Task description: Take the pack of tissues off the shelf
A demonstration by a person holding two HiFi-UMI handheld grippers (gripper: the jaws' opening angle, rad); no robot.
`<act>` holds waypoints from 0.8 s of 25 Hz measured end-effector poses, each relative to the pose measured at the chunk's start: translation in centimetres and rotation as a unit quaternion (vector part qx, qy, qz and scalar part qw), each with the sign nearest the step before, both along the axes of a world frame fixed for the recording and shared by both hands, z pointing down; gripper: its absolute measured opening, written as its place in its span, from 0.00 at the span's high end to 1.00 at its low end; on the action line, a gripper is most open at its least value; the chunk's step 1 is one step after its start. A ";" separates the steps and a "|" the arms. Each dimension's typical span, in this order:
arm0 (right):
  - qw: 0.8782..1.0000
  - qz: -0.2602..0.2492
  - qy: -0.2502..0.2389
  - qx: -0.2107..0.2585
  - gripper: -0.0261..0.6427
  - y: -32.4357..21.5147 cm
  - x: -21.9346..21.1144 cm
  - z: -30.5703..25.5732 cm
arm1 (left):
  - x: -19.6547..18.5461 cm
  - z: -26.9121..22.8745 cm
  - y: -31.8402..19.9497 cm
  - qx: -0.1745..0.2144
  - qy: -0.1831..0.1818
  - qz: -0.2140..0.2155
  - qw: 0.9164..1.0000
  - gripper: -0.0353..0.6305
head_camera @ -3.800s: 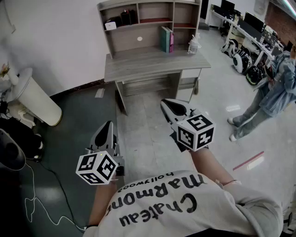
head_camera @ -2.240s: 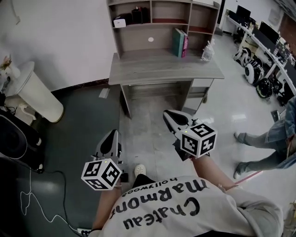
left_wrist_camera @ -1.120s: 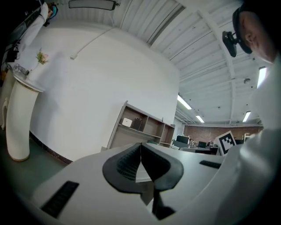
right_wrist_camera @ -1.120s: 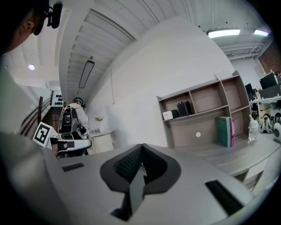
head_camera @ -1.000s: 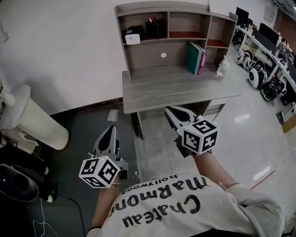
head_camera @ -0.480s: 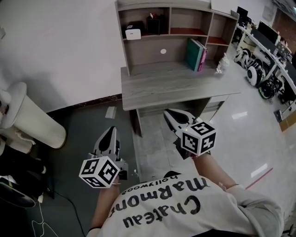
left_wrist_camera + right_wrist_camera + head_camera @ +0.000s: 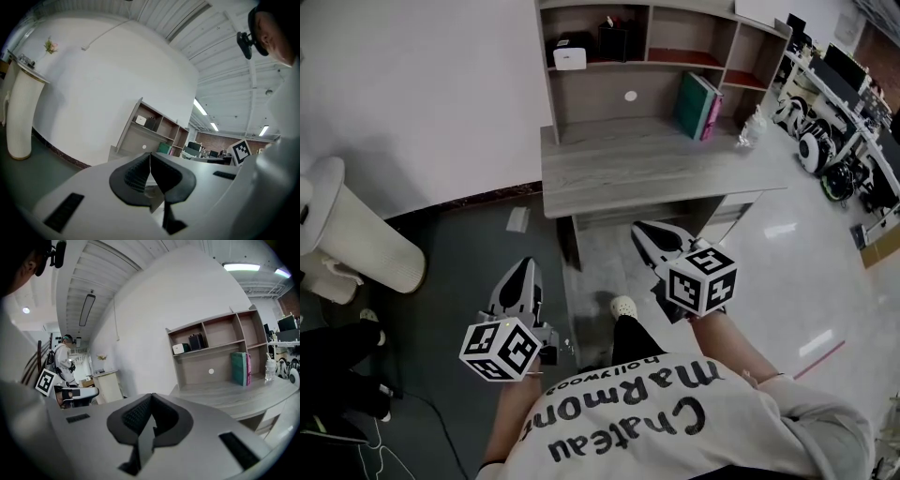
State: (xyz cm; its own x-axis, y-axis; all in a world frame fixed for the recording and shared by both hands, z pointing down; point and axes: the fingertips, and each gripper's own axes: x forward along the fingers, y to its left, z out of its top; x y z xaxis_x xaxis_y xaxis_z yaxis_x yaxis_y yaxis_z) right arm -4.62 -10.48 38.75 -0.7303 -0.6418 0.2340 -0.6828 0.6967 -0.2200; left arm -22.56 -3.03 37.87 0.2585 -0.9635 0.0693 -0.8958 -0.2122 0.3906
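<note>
The pack of tissues [image 7: 569, 57] is a small white box in the left compartment of the hutch shelf [image 7: 649, 64] on the grey desk [image 7: 656, 169]; it also shows in the gripper views [image 7: 140, 120] [image 7: 178, 348]. My left gripper [image 7: 522, 267] is shut and empty, held over the floor short of the desk's left front corner. My right gripper [image 7: 644, 231] is shut and empty too, just before the desk's front edge. Both are well below and short of the shelf.
A black box [image 7: 612, 42] stands beside the tissues. Teal and pink books [image 7: 698, 94] lean under the right shelf, with a clear bottle [image 7: 751, 127] at the desk's right end. A white pedestal [image 7: 352, 230] stands left, wheeled gear [image 7: 825, 150] at right.
The desk and shelf have come nearer as the person walked up. A person in denim at the right has left the view. A shoe now shows between the grippers. Both grippers stayed shut.
</note>
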 end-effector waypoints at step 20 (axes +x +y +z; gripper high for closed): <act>0.999 -0.037 -0.004 0.012 0.95 -12.9 -2.1 -2.0 | -1.3 -2.9 -11.9 0.021 -0.008 -0.028 0.999 0.92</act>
